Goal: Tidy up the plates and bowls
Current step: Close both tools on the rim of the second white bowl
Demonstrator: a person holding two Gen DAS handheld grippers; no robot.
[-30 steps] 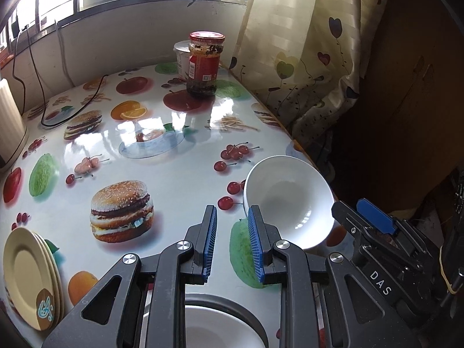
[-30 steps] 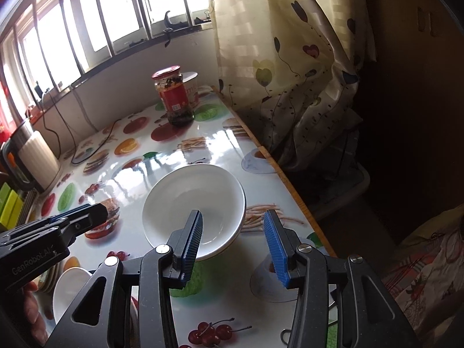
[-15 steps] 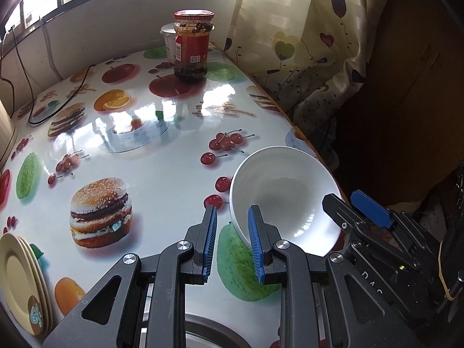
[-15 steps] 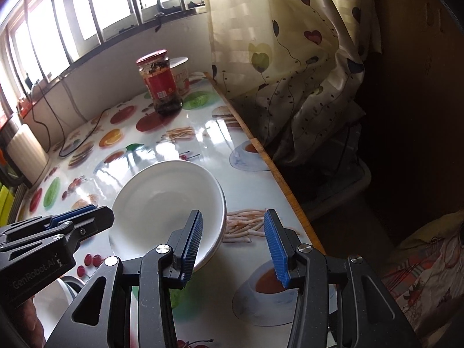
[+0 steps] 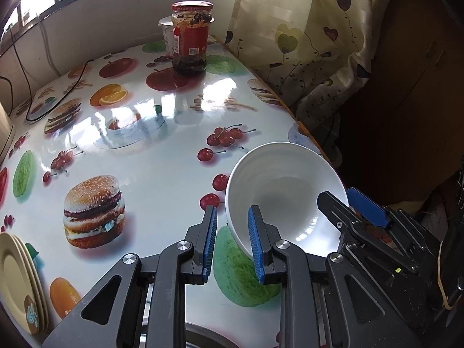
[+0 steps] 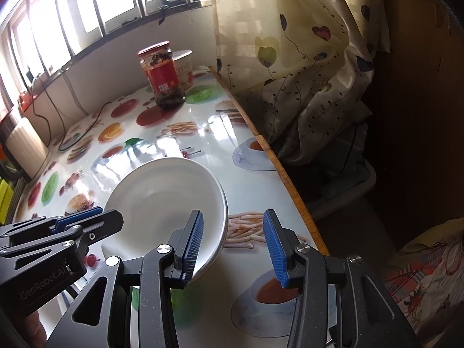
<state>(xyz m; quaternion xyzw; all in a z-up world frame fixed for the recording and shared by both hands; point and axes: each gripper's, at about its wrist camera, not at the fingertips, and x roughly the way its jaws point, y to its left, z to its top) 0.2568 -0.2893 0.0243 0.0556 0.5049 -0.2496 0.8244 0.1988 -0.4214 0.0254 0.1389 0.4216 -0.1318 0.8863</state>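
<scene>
Near the table's right edge (image 6: 285, 178), both part-open grippers straddle the white bowl's (image 5: 285, 182) rim, gripping nothing

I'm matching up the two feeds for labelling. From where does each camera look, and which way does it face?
Left wrist: sits on the left hand-held gripper, looks steeply down along its fingers across the table; its rim straddles the white bowl; the right hand-held gripper enters at right.
Right wrist: sits on the right hand-held gripper, looks down toward the window; the left hand-held gripper and a hand show at left.
Shared: bowl, red-lidded jar, curtain, table.
</scene>
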